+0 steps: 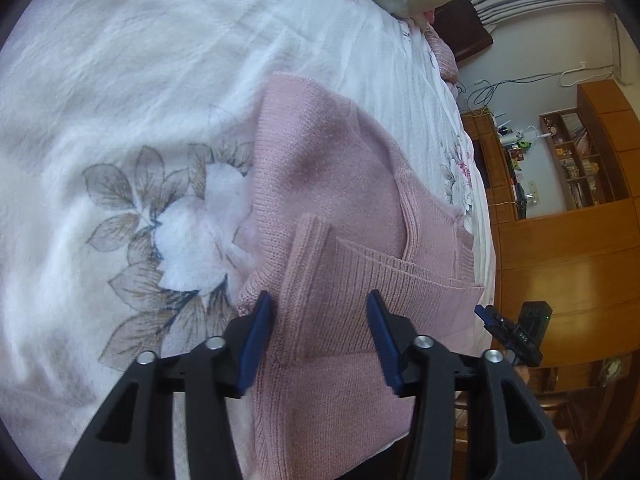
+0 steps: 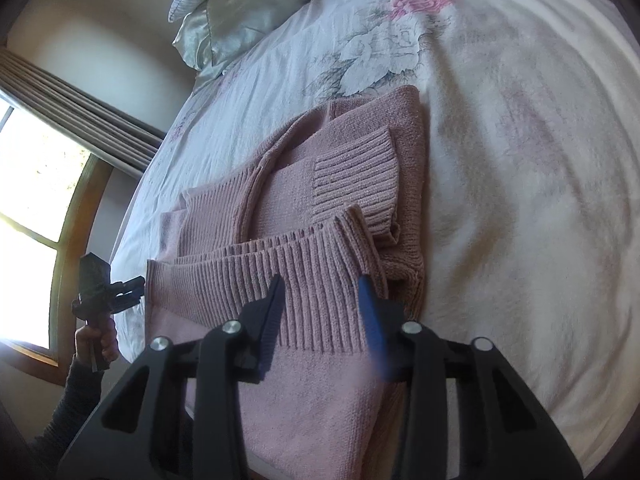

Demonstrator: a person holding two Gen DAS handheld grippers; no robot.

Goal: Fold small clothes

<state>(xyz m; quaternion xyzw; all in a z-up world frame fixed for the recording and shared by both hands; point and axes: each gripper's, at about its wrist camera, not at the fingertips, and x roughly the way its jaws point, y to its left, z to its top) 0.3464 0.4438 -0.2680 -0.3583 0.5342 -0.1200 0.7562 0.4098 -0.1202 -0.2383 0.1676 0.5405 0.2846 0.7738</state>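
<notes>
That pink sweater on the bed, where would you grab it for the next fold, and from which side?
Probably the ribbed hem of the pink sweater, the thick doubled edge nearest the grippers. It lies loose on top and offers an edge to pinch. Come in low from the near side of the bed; the open right gripper and left gripper already straddle near edges.

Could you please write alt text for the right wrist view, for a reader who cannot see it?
A partly folded pink knit sweater lies on a floral bedsheet, with the open right claw just over its ribbed hem. At far left, a hand holds the left claw near a sunlit window.
</notes>
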